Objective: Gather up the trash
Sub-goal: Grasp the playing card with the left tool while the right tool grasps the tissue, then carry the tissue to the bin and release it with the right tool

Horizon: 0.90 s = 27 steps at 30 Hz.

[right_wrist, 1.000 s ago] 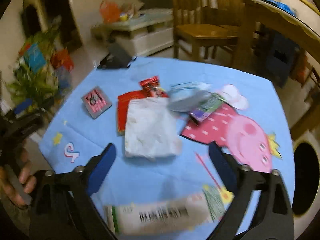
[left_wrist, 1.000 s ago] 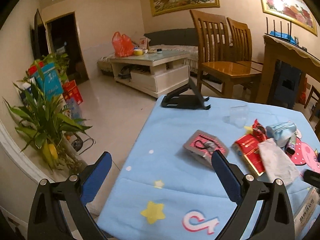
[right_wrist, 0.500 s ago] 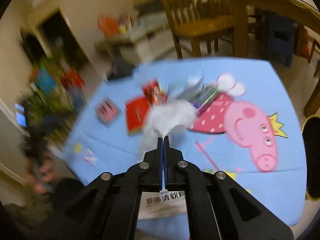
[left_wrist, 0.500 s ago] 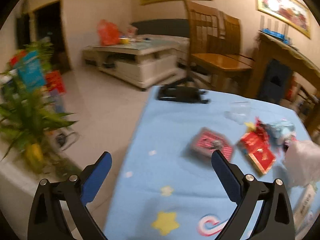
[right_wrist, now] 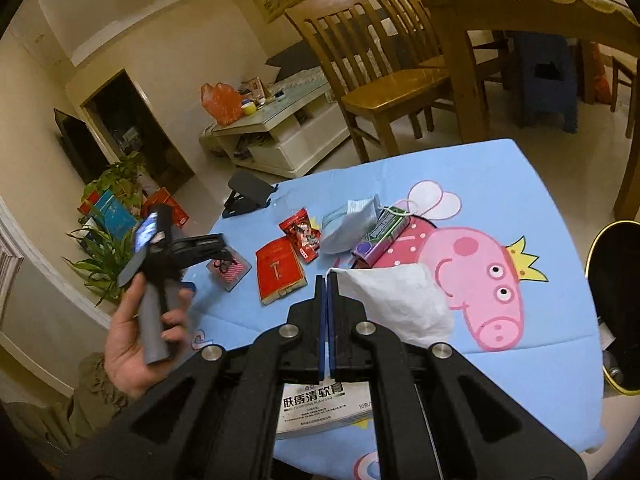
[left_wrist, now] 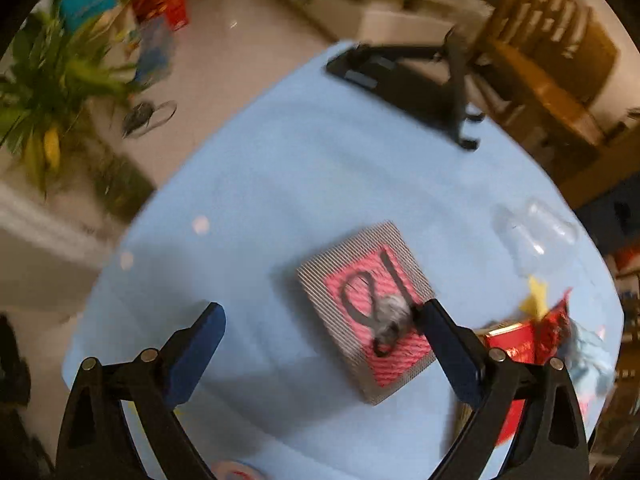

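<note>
My right gripper [right_wrist: 327, 280] is shut on a crumpled white tissue [right_wrist: 394, 300] and holds it above the blue tablecloth [right_wrist: 500, 368]. My left gripper [left_wrist: 320, 316] is open, tilted down over a grey and red patterned square coaster [left_wrist: 366, 304] carrying a small grey lump; its right finger [left_wrist: 444, 340] is at the coaster's edge. In the right wrist view the left gripper [right_wrist: 192, 252] hovers over that coaster [right_wrist: 229, 270]. On the table lie a red box [right_wrist: 278, 274], a red snack wrapper [right_wrist: 304, 234], a face mask [right_wrist: 348, 220], a gum pack [right_wrist: 380, 236] and a white ointment box [right_wrist: 320, 408].
A black phone stand [left_wrist: 420, 76] and a clear plastic cup [left_wrist: 536, 236] stand at the table's far side. A dark bin with a yellow rim [right_wrist: 618, 304] is beside the table on the right. Wooden chairs [right_wrist: 384, 76] and potted plants [left_wrist: 44, 92] surround it.
My right gripper closed on the white tissue and lifted it off the table. My left gripper moved forward and tilted down over the patterned coaster.
</note>
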Motion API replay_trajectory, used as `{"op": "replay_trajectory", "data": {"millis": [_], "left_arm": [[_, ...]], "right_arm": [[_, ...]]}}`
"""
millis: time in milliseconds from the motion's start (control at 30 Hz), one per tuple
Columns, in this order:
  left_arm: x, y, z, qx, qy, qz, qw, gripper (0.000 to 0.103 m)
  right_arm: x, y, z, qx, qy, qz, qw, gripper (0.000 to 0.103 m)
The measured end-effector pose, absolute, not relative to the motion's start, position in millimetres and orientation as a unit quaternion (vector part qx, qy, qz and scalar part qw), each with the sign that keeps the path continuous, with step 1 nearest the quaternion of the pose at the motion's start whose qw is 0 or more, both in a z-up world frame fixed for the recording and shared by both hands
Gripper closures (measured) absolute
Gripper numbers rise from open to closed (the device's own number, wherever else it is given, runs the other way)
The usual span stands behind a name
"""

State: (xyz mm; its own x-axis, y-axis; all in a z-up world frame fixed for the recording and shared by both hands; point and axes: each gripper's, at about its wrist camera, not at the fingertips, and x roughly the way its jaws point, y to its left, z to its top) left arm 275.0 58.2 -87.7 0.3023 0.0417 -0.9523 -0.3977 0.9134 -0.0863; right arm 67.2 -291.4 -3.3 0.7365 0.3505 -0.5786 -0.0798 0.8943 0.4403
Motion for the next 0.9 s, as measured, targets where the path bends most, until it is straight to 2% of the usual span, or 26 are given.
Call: {"op": "replay_trajectory", "data": {"millis": [267, 333, 400, 467, 667, 900], "left_arm": [[287, 25, -90, -0.139, 0.575, 0.197, 0.782, 0.008], [285, 21, -86, -0.144, 0.569, 0.204, 0.784, 0.014], [279, 16, -77, -0.134, 0.555, 0.199, 0.796, 0.042], [276, 11, -75, -0.127, 0.557, 0.186, 0.799, 0.046], [249, -1, -63, -0.061, 0.524, 0.191, 0.828, 0.047], [200, -1, -1, -0.015, 0.408, 0.212, 0.888, 0.046]], "right_arm": [[63, -310, -15, 0.212, 0.334, 0.128, 0.909, 0.102], [59, -316, -17, 0.221, 0.332, 0.126, 0.908, 0.102], [54, -324, -18, 0.232, 0.326, 0.123, 0.908, 0.102], [49, -330, -19, 0.240, 0.319, 0.121, 0.909, 0.102], [27, -350, -9, 0.252, 0.289, 0.105, 0.918, 0.102], [-4, -355, 11, 0.213, 0.255, 0.079, 0.940, 0.102]]}}
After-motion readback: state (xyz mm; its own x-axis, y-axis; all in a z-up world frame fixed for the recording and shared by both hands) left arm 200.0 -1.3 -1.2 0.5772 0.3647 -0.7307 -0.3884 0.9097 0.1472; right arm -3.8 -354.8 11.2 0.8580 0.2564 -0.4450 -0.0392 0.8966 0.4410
